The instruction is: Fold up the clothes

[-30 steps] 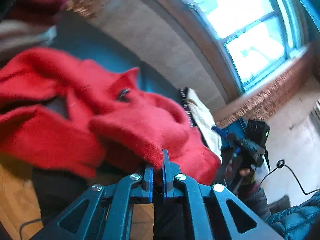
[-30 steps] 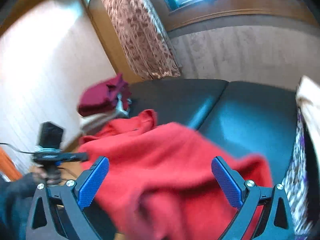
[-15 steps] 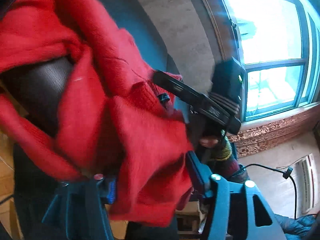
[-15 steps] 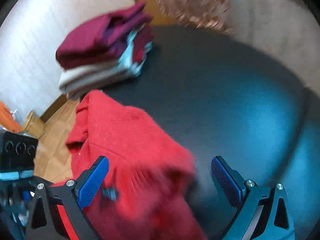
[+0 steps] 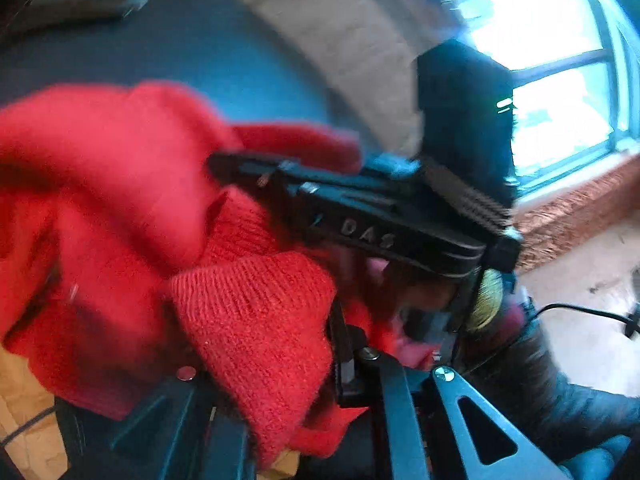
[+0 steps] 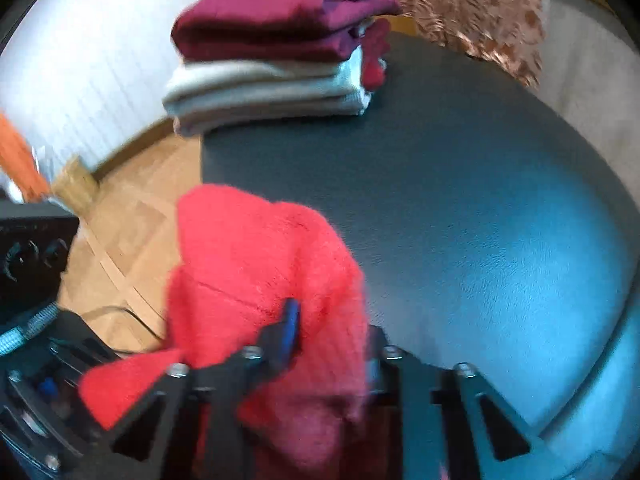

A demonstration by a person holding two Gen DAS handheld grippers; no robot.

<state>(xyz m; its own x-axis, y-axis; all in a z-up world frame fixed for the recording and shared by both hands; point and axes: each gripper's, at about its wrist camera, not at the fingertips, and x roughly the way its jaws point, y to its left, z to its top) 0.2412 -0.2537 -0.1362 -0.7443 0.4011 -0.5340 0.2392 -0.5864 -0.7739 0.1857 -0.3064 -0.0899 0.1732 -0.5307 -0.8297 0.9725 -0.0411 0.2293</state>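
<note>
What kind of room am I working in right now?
Most likely a lived-in home room: a patterned brown curtain beside a bright window, wooden parquet floor, and a stack of folded maroon and cream clothes on a dark padded surface.

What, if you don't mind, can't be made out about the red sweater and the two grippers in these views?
- Left wrist view: the left gripper's grip point is buried under the red sweater.
- Right wrist view: motion blur smears the right gripper, so its hold is unclear.
- Both views: the sweater's lower edge is cut off by the frame.
</note>
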